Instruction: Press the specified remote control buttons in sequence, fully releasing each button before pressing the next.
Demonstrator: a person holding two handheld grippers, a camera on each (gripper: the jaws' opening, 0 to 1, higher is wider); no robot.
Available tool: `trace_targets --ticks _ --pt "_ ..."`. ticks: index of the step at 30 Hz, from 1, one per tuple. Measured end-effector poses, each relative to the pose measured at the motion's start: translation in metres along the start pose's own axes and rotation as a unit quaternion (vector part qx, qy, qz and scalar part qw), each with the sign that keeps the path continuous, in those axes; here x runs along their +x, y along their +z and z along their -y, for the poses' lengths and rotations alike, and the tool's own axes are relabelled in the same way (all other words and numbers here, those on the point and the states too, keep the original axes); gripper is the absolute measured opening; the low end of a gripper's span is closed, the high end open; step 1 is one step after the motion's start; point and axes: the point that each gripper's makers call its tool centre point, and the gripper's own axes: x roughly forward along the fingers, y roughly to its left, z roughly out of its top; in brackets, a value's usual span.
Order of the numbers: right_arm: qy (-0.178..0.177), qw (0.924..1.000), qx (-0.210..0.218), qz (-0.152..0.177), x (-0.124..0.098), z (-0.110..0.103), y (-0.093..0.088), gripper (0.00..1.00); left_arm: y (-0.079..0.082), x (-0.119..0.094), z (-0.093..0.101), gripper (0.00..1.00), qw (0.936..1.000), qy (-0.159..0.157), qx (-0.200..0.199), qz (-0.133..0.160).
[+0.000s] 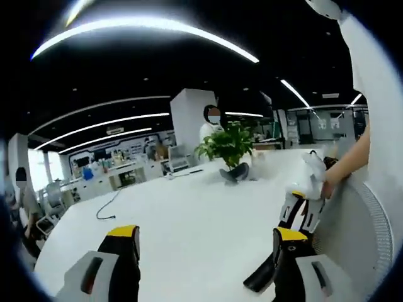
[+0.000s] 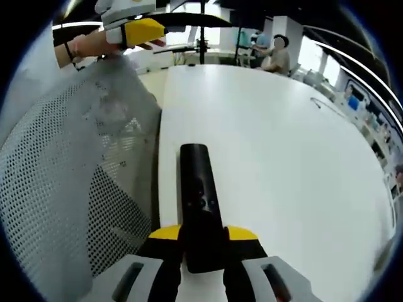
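R gripper (image 2: 203, 242) fingers pinch black remote (image 2: 200, 204) over white worktop (image 2: 277, 157). L gripper (image 1: 204, 242) fingers spread, nothing between; potted plant (image 1: 228, 146) beyond.

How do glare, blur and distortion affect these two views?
Left gripper view: ceiling light strips glare and bow with fisheye; plant fairly sharp. Right gripper view: remote sharp but dark, buttons barely legible; white table bright, its edge curved.
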Motion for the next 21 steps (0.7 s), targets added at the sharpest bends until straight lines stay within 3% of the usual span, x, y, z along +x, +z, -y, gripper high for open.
trace_targets --ticks 6,11,13,15,17,21 --pt "-0.002 1.0 0.002 0.001 0.0 0.0 0.0 0.22 -0.006 -0.013 -0.007 1.0 0.9983 0.032 -0.044 0.022" --pt "-0.004 0.9999 0.003 0.009 0.001 0.0 0.002 0.22 0.011 -0.019 -0.005 1.0 0.9923 0.044 -0.066 0.095" --pt "-0.005 0.9999 0.003 0.01 0.001 0.0 0.002 0.22 0.012 -0.02 -0.006 1.0 0.9929 0.052 -0.045 0.097" --pt "-0.005 0.9999 0.002 0.009 0.001 0.0 0.003 0.22 0.012 -0.023 -0.015 1.0 0.9917 0.09 0.001 0.092" --pt "-0.005 0.9999 0.002 0.009 0.002 0.0 0.003 0.22 0.009 -0.026 -0.023 1.0 0.9887 0.12 0.014 0.089" --pt "-0.006 0.9999 0.005 0.009 0.002 0.0 0.003 0.22 -0.005 -0.027 -0.039 1.0 0.9824 0.172 0.055 0.046"
